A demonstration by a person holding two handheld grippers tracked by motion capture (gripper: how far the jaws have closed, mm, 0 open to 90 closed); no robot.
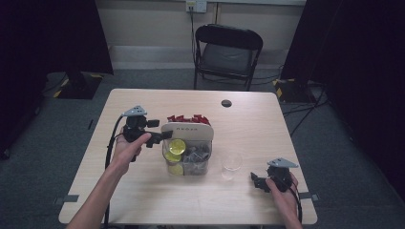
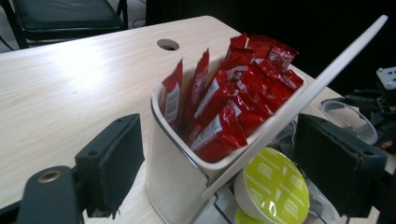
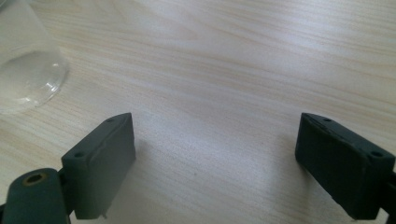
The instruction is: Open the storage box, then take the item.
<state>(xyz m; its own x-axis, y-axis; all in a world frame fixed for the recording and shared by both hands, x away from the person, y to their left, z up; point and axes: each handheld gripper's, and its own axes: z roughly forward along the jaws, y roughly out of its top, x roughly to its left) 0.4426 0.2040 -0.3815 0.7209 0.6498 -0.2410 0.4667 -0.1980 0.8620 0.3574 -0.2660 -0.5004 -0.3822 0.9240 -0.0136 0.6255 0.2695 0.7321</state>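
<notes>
Two grippers work over a pale wooden tabletop [image 1: 143, 191]. At the left, the left gripper [image 1: 165, 136] is held level above the tabletop, its tips at the left edge of a white organizer [image 1: 186, 130] that stands near the middle. In the left gripper view its jaws stand apart on either side of the organizer's corner, one out beside the outer wall, the other on the side of the clear compartment; whether the pads press on anything cannot be told. The far compartment holds upright red sachets [image 2: 233, 102]. A slanted white divider [image 2: 299, 105] parts them from the near, clear compartment, where yellow-green round capsules [image 2: 273, 186] lie just beside the right-hand jaw, with dark ones next to them in the high view. Right of the organizer, close by, stands an empty clear glass [image 1: 231, 164]. Farther right, near the tabletop's near edge, the right gripper [image 1: 255, 180] rests low in the person's hand, its jaws spread wide over bare wood, nothing between them; the glass [image 3: 25, 70] shows at the upper left of its view.
</notes>
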